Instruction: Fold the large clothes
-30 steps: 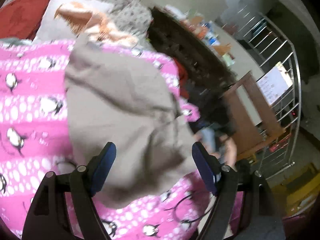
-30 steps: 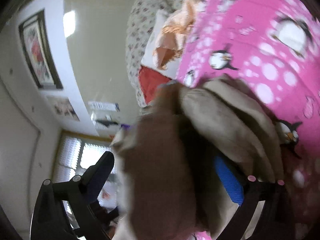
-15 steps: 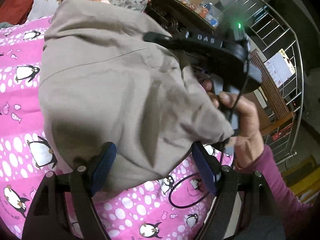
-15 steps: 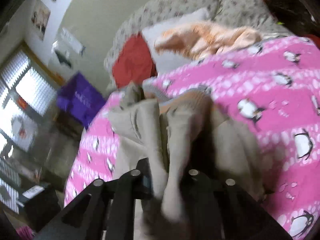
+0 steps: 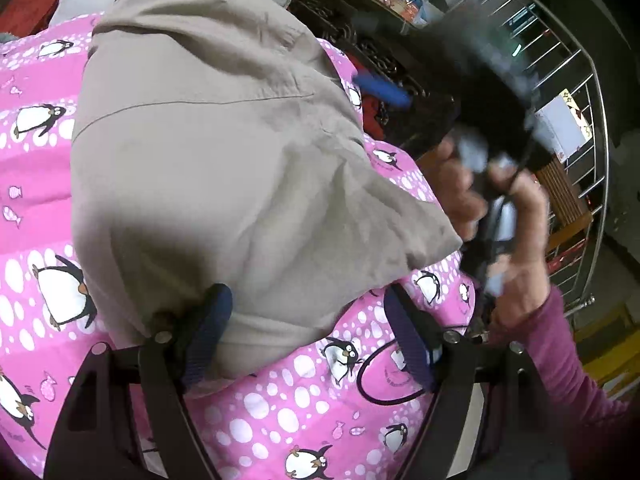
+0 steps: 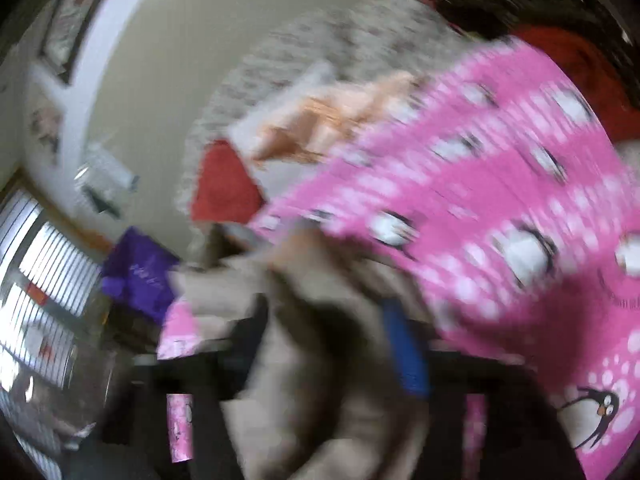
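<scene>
The large beige cotton garment (image 5: 224,152) lies in a soft, rumpled heap on the pink penguin-print bedspread (image 5: 304,412), running forward from the left gripper (image 5: 308,332) toward the far pillows. Judging by its lie, the folding is only partly done: the cloth looks doubled over on itself, with a seam running across its top layer, but its edges are uneven, one corner juts out to the right, and no neat rectangle has formed.

The left gripper stands open, its near hem of beige fabric bulging between the two blue-padded fingers (image 5: 208,332); the left pad touches or sits just beside the cloth while the right pad is clear over bare bedspread, so nothing is pinched.

Ahead and to its right, the person's right hand (image 5: 508,248), in a magenta sleeve (image 5: 560,364), carries the right gripper (image 6: 336,344) just beside the garment's far-right edge. That gripper's jaws are opening; its own view is heavily blurred, yet beige fabric fills the space between the fingers, and whether either pad presses on it cannot be told.

What seems left is squaring the edges, flattening the bulges and making the further folds.
</scene>
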The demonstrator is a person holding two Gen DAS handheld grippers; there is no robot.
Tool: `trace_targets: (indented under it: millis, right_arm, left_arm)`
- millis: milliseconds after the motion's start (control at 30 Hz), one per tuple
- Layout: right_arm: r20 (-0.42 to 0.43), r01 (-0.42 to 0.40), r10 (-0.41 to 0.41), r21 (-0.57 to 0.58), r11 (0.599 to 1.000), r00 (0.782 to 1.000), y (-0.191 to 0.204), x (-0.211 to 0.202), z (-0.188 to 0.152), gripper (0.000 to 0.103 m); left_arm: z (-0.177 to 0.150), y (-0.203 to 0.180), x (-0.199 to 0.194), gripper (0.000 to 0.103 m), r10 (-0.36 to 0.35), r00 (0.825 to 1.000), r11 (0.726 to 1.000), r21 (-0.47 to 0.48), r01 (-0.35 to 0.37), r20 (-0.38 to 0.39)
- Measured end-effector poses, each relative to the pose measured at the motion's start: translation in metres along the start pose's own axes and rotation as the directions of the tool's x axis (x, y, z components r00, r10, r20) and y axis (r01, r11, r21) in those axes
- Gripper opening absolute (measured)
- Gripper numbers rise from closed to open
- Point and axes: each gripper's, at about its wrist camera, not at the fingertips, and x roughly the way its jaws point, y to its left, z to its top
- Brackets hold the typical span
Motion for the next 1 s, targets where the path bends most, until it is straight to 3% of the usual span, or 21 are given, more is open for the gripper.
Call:
trace_targets:
  millis: [133,200,233,267,300,333,367,433,533,600,700,733,767,800,833,867,967,1000]
  right_arm:
    - [-0.07,-0.008,-0.004,-0.177,0.984,0.998,0.056,0.029,0.015,0.079]
    - [-0.15,0.014,-0.052,-0.246,0.969,0.987,0.069,0.061,0.013,0.078]
    - [-0.173,0.064,-0.119,-0.292,0.954,0.978,0.071,0.081,0.011,0.075]
    - [-0.164,0.125,-0.184,-0.316,0.94,0.969,0.069,0.089,0.007,0.046]
    - [-0.175,0.156,-0.222,-0.328,0.932,0.959,0.064,0.098,0.005,0.005]
    - [-0.179,0.148,-0.214,-0.323,0.935,0.96,0.059,0.098,0.002,0.004]
    - [-0.13,0.15,-0.203,-0.336,0.93,0.97,0.057,0.088,0.001,0.003]
    - [-0.061,0.215,-0.25,-0.343,0.914,0.966,0.044,0.07,-0.002,0.003]
    - [-0.079,0.205,-0.223,-0.193,0.959,0.972,0.005,0.071,0.002,0.002]
    - [-0.069,0.212,-0.227,-0.177,0.961,0.971,-0.002,0.071,0.003,0.002]
    - [-0.056,0.352,-0.367,-0.183,0.918,0.929,-0.015,0.078,0.001,0.0]
    - [-0.057,0.422,-0.438,-0.187,0.887,0.897,-0.022,0.082,-0.002,0.0]
    - [-0.088,0.441,-0.461,-0.181,0.879,0.883,-0.032,0.086,-0.006,0.0]
    - [-0.118,0.407,-0.426,-0.154,0.9,0.897,-0.038,0.085,-0.009,0.0]
    - [-0.124,0.328,-0.335,-0.078,0.942,0.934,-0.044,0.072,-0.01,0.0]
    - [-0.11,0.315,-0.319,-0.056,0.947,0.941,-0.046,0.061,-0.01,0.0]
    - [-0.063,0.222,-0.224,-0.033,0.975,0.973,-0.028,0.01,-0.005,0.014]
    - [-0.071,0.191,-0.194,-0.043,0.981,0.978,-0.021,0.001,-0.006,0.031]
  left_arm:
    - [-0.003,-0.003,0.0,0.078,0.009,1.0,1.0,0.015,-0.009,0.009]
    - [-0.004,-0.005,0.0,0.078,0.014,1.0,1.0,0.02,-0.014,0.008]
    - [-0.004,-0.006,-0.001,0.078,0.016,1.0,1.0,0.022,-0.016,0.005]
    - [-0.005,-0.01,-0.002,0.078,0.021,1.0,0.999,0.026,-0.02,-0.003]
    - [-0.006,-0.012,-0.004,0.078,0.023,1.0,0.999,0.034,-0.023,-0.007]
    - [-0.008,-0.016,-0.007,0.078,0.022,1.0,0.999,0.049,-0.022,-0.009]
    - [-0.012,-0.019,-0.01,0.078,0.017,1.0,0.998,0.064,-0.017,-0.005]
    - [-0.017,-0.021,-0.014,0.078,0.004,1.0,0.997,0.083,-0.005,0.01]
    - [-0.019,-0.019,-0.007,0.078,0.001,1.0,0.997,0.078,-0.001,-0.003]
    - [-0.018,-0.019,-0.005,0.078,-0.006,1.0,0.997,0.071,0.006,0.003]
    - [-0.013,-0.016,-0.008,0.078,-0.014,1.0,0.998,0.054,0.014,-0.006]
    - [-0.014,-0.015,-0.009,0.078,-0.01,1.0,0.999,0.039,0.011,-0.008]
    - [-0.015,-0.011,-0.01,0.078,-0.011,1.0,0.999,0.033,0.012,-0.006]
    - [-0.016,-0.008,-0.011,0.078,-0.011,1.0,0.999,0.031,0.011,-0.007]
    - [-0.015,-0.007,-0.01,0.078,-0.009,1.0,0.999,0.032,0.009,-0.01]
    - [-0.015,-0.005,-0.01,0.078,-0.012,1.0,0.999,0.034,0.012,-0.011]
    - [-0.014,-0.002,-0.008,0.078,-0.017,1.0,1.0,0.023,0.017,-0.006]
    - [-0.013,-0.003,-0.009,0.078,-0.017,1.0,1.0,0.022,0.017,-0.001]
